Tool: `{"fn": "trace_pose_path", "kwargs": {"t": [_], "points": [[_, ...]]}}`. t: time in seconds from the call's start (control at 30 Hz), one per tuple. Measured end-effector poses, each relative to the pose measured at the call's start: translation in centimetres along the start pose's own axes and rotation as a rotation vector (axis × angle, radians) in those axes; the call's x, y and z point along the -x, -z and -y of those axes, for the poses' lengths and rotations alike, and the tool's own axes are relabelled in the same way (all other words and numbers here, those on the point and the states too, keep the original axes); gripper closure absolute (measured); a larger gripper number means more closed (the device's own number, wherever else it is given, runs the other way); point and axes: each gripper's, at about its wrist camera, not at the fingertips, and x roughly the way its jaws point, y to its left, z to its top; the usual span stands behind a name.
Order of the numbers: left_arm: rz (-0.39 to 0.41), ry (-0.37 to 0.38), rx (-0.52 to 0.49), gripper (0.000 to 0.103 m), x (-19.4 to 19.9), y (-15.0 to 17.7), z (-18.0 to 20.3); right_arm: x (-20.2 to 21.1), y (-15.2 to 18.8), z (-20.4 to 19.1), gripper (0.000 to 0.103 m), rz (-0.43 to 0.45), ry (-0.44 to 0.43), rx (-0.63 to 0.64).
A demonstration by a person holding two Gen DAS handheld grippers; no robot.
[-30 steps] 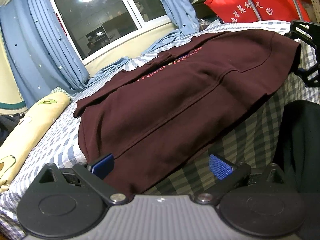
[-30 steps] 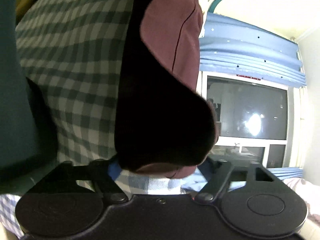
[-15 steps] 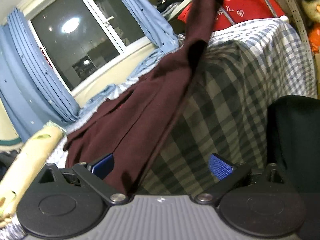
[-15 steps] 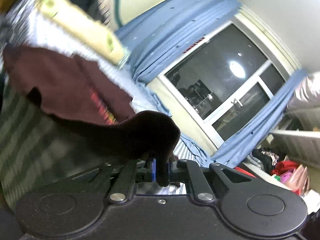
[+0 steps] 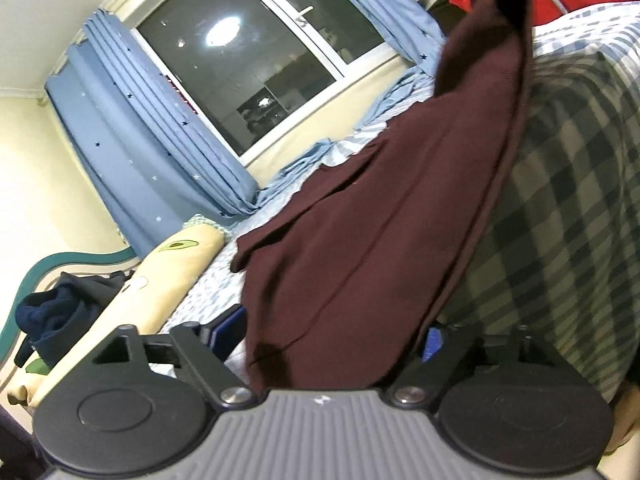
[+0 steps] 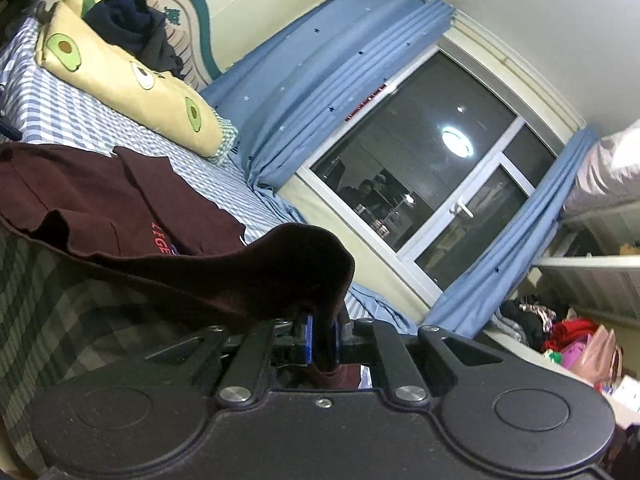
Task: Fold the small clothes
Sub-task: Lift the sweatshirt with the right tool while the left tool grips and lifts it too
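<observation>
A maroon sweatshirt (image 6: 120, 208) is pinched at one edge by the right gripper (image 6: 323, 338), the rest trailing onto the checked bed (image 6: 60, 104) beyond. Its hem lies between the closing, still-apart jaws of the left gripper (image 5: 332, 332).

Both wrist views low over the bed (image 5: 568, 184), close behind each tool, facing the window (image 6: 432, 184), sharing the maroon garment (image 5: 380, 220).

the room light is bright, a round lamp glares in the dark window (image 5: 256, 64), and edges bend.
</observation>
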Motion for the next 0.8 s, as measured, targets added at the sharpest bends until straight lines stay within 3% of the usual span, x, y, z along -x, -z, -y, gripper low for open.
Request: {"fn": "trace_pose_path", "kwargs": {"t": [0.2, 0.27, 0.37, 0.5, 0.63, 0.8], "points": [[0.004, -0.020, -0.064, 0.052, 0.1, 0.7, -0.2, 0.7, 1.3, -1.3, 0.094, -0.026, 0.024, -0.068], [-0.003, -0.004, -0.047, 0.078, 0.1, 0.3, -0.5, 0.9, 1.9, -1.8, 0.094, -0.041, 0.031, -0.102], [0.034, 0.001, 0.025, 0.096, 0.6, -0.4, -1.7, 1.3, 2.7, -3.0, 0.094, -0.054, 0.053, -0.091], [0.158, -0.086, 0.064, 0.099, 2.1, -1.3, -3.4, 1.9, 3.4, -3.4, 0.096, -0.055, 0.103, -0.181], [0.232, -0.095, 0.156, 0.100, 3.3, -2.6, -5.8, 3.0, 3.9, -2.9, 0.100, -0.029, 0.176, -0.270], [0.332, -0.116, 0.224, 0.100, 5.7, -3.8, -8.8, 5.6, 3.2, -2.5, 0.100, 0.035, 0.242, -0.254]]}}
